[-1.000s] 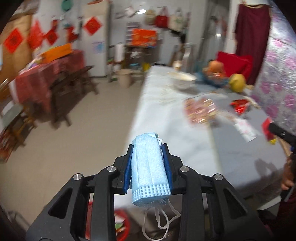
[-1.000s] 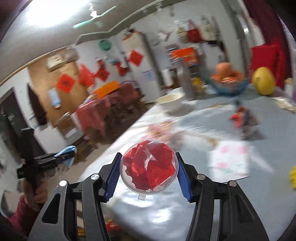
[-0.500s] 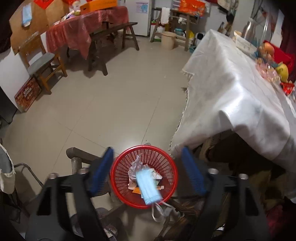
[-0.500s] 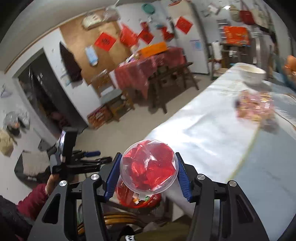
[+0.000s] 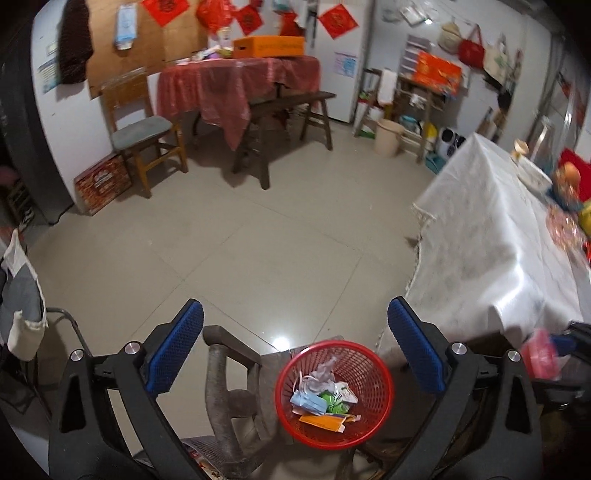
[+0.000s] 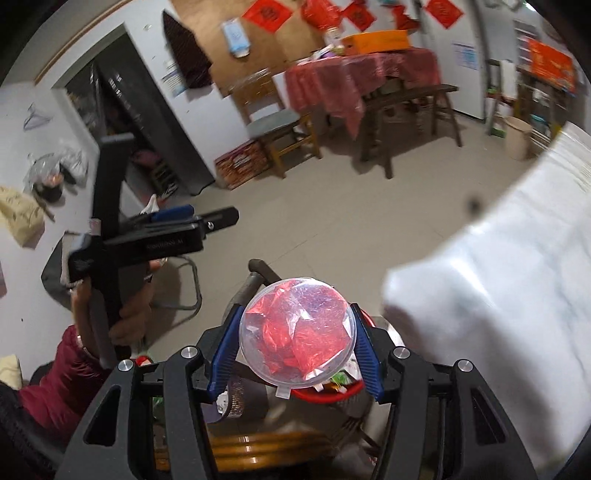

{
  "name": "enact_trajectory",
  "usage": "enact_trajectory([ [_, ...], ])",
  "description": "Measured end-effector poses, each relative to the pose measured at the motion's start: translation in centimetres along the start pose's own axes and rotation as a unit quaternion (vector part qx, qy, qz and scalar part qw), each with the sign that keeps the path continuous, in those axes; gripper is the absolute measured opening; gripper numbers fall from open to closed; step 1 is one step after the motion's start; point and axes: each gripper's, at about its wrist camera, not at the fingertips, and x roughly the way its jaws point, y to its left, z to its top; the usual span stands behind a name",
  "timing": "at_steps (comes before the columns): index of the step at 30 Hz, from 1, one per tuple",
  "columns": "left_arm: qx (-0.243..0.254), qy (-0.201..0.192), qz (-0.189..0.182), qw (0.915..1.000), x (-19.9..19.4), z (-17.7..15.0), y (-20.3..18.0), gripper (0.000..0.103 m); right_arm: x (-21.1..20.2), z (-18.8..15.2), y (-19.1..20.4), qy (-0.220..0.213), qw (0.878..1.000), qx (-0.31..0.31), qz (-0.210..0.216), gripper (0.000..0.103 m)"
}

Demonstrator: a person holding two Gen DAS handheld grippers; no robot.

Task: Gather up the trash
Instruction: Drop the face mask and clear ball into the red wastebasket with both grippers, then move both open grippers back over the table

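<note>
A lived-in home dining room: red paper decorations [image 5: 337, 20] on the walls, cloth-covered counter [image 5: 236, 83], wooden chair [image 5: 142, 129], bench [image 5: 288, 107], cluttered shelves [image 5: 417, 96].

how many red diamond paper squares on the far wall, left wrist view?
4: one over the chair, two above the red-clothed table, one on the white panel. More may be cropped.

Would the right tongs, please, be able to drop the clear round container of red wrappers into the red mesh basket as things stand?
Probably yes: the right tongs hold the clear round container above the red mesh basket, nothing between.
</note>
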Motion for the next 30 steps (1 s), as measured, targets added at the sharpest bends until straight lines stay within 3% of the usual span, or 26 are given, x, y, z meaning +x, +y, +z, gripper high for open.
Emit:
enact_trajectory([
  [2, -0.009, -0.007, 0.006, 0.9999, -0.6, 0.4, 0.7, 0.096, 0.5, 0.5, -0.1, -0.004, 1.000, 0.003, -0.010, 0.079],
  [3, -0.013, -0.010, 0.008, 0.9998, -0.8, 0.6, 1.1, 0.096, 0.2, 0.8, -0.3, -0.016, 1.000, 0.010, -0.014, 0.080],
  [9, -0.030, -0.016, 0.005, 0.9994, -1.5, 0.7, 1.8, 0.096, -2.2, 0.3, -1.9, -0.044, 0.999, 0.025, -0.010, 0.080],
  [19, 0.000, -0.018, -0.011, 0.9998, -1.9, 0.6, -1.5, 0.096, -7.1, -2.3, -5.8, -0.088, 0.993, 0.049, -0.065, 0.081],
  [30, 0.050, -0.044, -0.048, 0.9966, -4.8, 0.6, -7.6, 0.096, -16.2, -7.4, -12.1, -0.178, 0.968, 0.124, -0.125, 0.085],
])
